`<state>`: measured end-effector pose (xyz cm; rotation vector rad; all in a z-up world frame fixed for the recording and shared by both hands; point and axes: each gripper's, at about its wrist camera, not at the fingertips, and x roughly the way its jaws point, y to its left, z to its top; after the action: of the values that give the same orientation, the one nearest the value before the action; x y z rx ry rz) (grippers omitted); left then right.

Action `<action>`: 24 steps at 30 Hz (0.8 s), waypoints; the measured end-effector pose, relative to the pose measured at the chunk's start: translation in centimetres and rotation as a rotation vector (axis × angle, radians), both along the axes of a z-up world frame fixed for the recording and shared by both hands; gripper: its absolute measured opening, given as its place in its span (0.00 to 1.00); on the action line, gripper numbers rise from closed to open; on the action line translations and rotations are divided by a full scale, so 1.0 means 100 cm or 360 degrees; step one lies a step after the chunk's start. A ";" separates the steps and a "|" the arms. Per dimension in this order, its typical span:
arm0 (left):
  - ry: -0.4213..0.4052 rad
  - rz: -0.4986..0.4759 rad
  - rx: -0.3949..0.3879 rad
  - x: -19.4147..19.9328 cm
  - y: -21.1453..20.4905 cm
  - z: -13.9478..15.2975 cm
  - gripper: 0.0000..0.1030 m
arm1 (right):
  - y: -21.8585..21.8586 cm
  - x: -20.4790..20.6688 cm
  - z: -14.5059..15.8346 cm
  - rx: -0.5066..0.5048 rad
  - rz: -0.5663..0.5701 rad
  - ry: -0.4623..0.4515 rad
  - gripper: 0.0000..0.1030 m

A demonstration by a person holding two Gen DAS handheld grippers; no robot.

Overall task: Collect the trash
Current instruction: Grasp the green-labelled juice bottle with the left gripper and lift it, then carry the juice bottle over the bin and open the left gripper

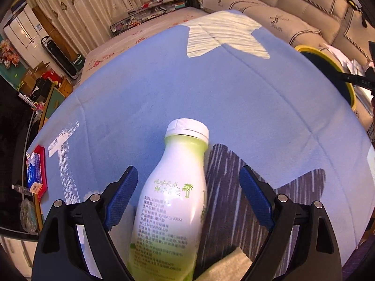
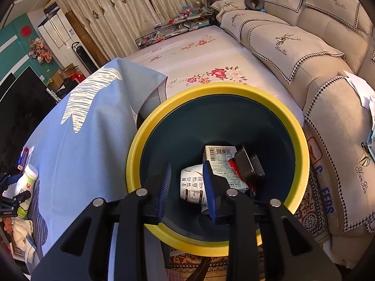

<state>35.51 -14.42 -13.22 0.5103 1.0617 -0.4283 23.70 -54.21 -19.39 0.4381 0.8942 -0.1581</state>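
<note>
Here, bottle upright between open left tool pads, untouched

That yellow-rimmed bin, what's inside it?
The bin holds a white printed cup, a barcoded carton and a black ribbed tray over something red. The right gripper hides part of the cup and the bin's floor.

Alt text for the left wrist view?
Left gripper open around an upright white-and-green bottle with a white cap, pads not touching it, on a blue tablecloth. A yellow-rimmed bin sits at right.
</note>
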 end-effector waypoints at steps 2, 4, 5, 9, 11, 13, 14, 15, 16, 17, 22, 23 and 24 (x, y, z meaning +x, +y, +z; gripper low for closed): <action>0.0026 0.0010 0.0021 0.004 0.000 -0.005 0.84 | 0.000 0.000 -0.001 0.0003 0.0000 0.0004 0.26; 0.0049 0.0012 0.0044 0.006 -0.001 -0.010 0.81 | -0.001 -0.001 -0.002 0.0005 0.0000 0.0007 0.26; 0.0059 0.0010 0.0052 0.007 -0.001 -0.012 0.80 | -0.001 -0.002 -0.003 0.0006 0.0000 0.0008 0.26; 0.0080 0.0009 0.0040 0.009 -0.001 -0.014 0.75 | -0.001 -0.002 -0.004 0.0012 0.0001 0.0012 0.26; 0.0080 0.0010 0.0043 0.008 -0.002 -0.013 0.70 | -0.002 -0.003 -0.004 0.0017 0.0003 0.0013 0.26; 0.0085 0.0020 0.0040 0.007 -0.002 -0.011 0.62 | -0.002 -0.005 -0.004 0.0022 0.0005 0.0009 0.26; 0.0087 0.0031 0.0038 0.007 -0.001 -0.011 0.55 | -0.002 -0.006 -0.004 0.0024 0.0008 0.0007 0.26; 0.0095 0.0046 0.0033 0.007 -0.001 -0.010 0.51 | -0.002 -0.007 -0.003 0.0026 0.0010 0.0004 0.26; 0.0107 0.0057 0.0024 0.006 -0.001 -0.009 0.51 | -0.002 -0.008 -0.002 0.0027 0.0010 0.0001 0.26; 0.0111 0.0063 0.0017 0.005 -0.001 -0.009 0.51 | -0.002 -0.009 -0.001 0.0026 0.0011 -0.0003 0.26; 0.0085 0.0083 -0.0030 -0.005 -0.006 0.003 0.51 | -0.003 -0.019 0.005 0.0027 0.0008 -0.0036 0.26; 0.0073 0.0082 -0.0041 -0.008 -0.008 0.007 0.51 | -0.004 -0.021 0.006 0.0026 0.0007 -0.0043 0.26; 0.0061 0.0077 -0.0048 -0.011 -0.011 0.011 0.51 | -0.005 -0.024 0.009 0.0025 0.0005 -0.0055 0.26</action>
<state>34.44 -15.51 -12.15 0.4500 1.1005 -0.4123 21.26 -54.66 -18.54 0.4531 0.8629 -0.1404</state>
